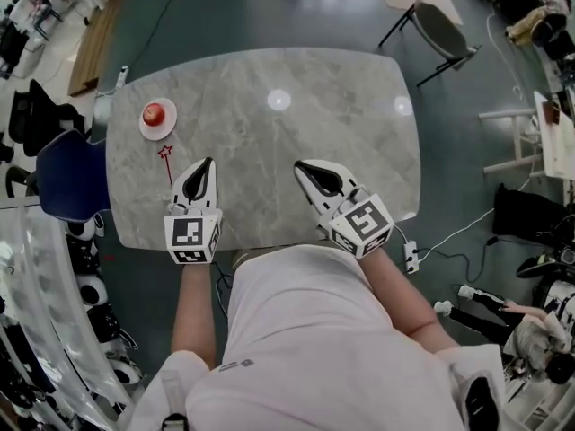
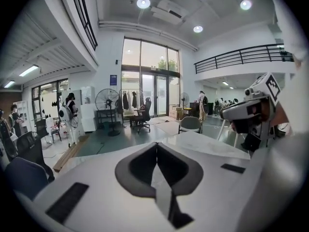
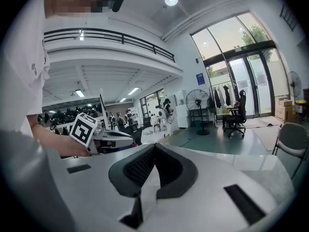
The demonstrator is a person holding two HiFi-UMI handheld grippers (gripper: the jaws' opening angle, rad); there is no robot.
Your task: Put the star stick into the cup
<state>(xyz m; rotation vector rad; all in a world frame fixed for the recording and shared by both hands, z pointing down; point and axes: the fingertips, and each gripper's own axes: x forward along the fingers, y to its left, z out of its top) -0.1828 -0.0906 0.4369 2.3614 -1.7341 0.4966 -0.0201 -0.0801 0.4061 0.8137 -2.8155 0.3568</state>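
Note:
In the head view a red cup [image 1: 154, 112] stands on a white saucer [image 1: 164, 129] near the far left corner of the grey marble table [image 1: 296, 133]. The star stick [image 1: 167, 161], a thin red stick with a star at its far end, lies flat just in front of the saucer. My left gripper [image 1: 207, 162] rests near the table's front edge, right of the stick and apart from it, jaws shut on nothing. My right gripper [image 1: 300, 165] sits further right, also shut and empty. Neither the cup nor the stick shows in the gripper views, where the left gripper [image 2: 155, 147] and right gripper [image 3: 153, 149] appear shut.
A dark blue chair [image 1: 65, 187] stands at the table's left edge. A folding chair [image 1: 442, 27] is beyond the far right corner. A power strip with cables [image 1: 411, 257] lies on the floor at the right. Racks and equipment [image 1: 36, 285] crowd the left side.

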